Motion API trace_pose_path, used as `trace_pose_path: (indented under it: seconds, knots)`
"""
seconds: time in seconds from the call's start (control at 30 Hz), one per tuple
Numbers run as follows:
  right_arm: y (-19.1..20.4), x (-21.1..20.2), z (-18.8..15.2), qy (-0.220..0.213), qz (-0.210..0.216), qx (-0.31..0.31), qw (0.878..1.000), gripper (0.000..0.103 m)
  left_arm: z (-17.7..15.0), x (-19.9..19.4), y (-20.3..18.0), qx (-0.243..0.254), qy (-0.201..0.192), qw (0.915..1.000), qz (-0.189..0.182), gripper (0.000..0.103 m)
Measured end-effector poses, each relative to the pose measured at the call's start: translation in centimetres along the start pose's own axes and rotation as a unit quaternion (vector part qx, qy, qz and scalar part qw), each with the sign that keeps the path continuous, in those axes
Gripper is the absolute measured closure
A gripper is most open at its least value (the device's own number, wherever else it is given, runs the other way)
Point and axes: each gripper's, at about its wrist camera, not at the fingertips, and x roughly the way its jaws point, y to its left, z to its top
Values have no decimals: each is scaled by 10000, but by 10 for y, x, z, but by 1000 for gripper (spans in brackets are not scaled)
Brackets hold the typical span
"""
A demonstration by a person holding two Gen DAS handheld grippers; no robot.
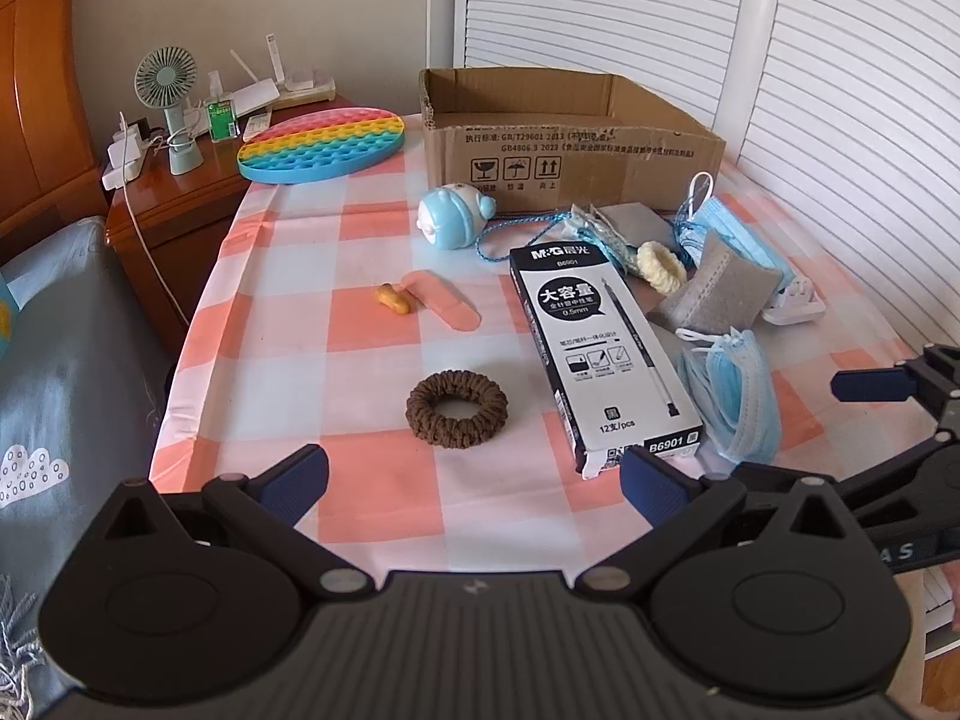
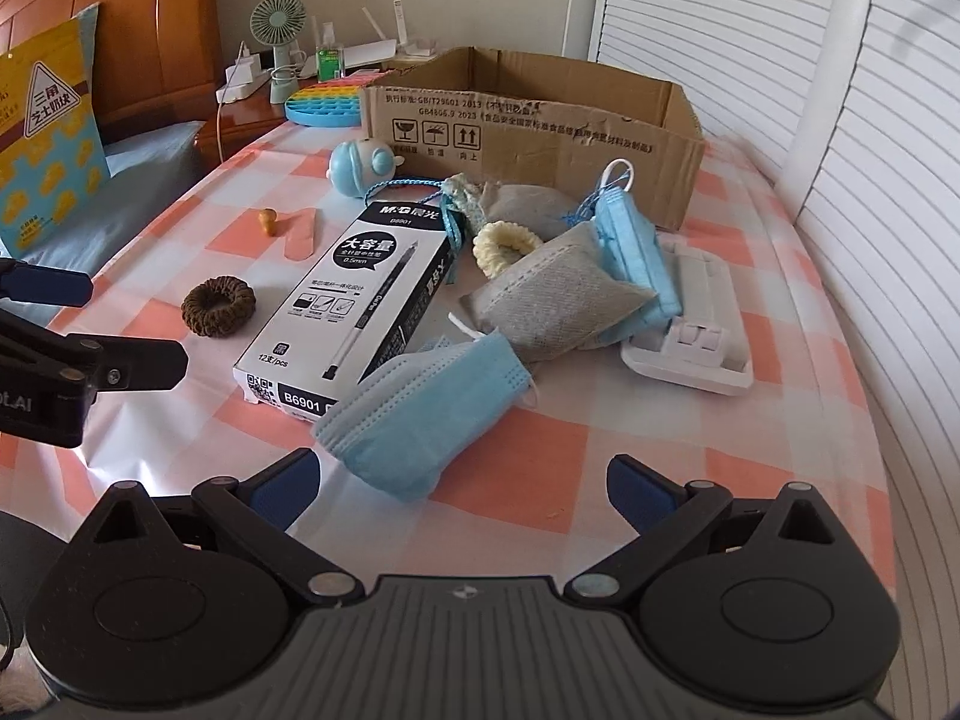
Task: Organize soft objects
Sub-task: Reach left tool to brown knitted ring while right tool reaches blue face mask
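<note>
A brown scrunchie (image 1: 457, 410) (image 2: 219, 306) lies on the checked tablecloth just ahead of my open left gripper (image 1: 474, 489). My right gripper (image 2: 462, 495) is open too, hovering near a folded blue face mask (image 2: 423, 426) (image 1: 741, 396). Behind it lie a grey pouch (image 2: 555, 303), a cream scrunchie (image 2: 504, 246) (image 1: 660, 267) and a second blue mask (image 2: 633, 252). An open cardboard box (image 1: 564, 144) (image 2: 540, 126) stands at the back. Neither gripper holds anything.
A black-and-white pen box (image 1: 600, 354) (image 2: 354, 300) lies mid-table. Also here: a blue round toy (image 1: 453, 216), a plaster (image 1: 441, 300), an orange piece (image 1: 393, 298), a rainbow pop toy (image 1: 321, 144), a white plastic holder (image 2: 690, 330). A bed and a nightstand (image 1: 174, 222) are left.
</note>
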Motion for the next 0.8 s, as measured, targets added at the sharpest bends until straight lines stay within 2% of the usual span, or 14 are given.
trace_pose_path:
  seconds: [0.43,0.5,0.6,0.8]
  knots:
    - [-36,4,-16,173,-561,339,9977,0,1,3,-2,113,24,9999,-8,1]
    - [-36,0,-16,179,-515,281,9981,0,0,3,-2,135,13,9999,-21,1]
    - [-29,-9,-17,82,-183,129,9997,0,0,3,-2,141,12,9999,-49,1]
    - [-7,10,-11,68,-215,-148,9996,0,-3,7,-1,159,81,9998,-60,1]
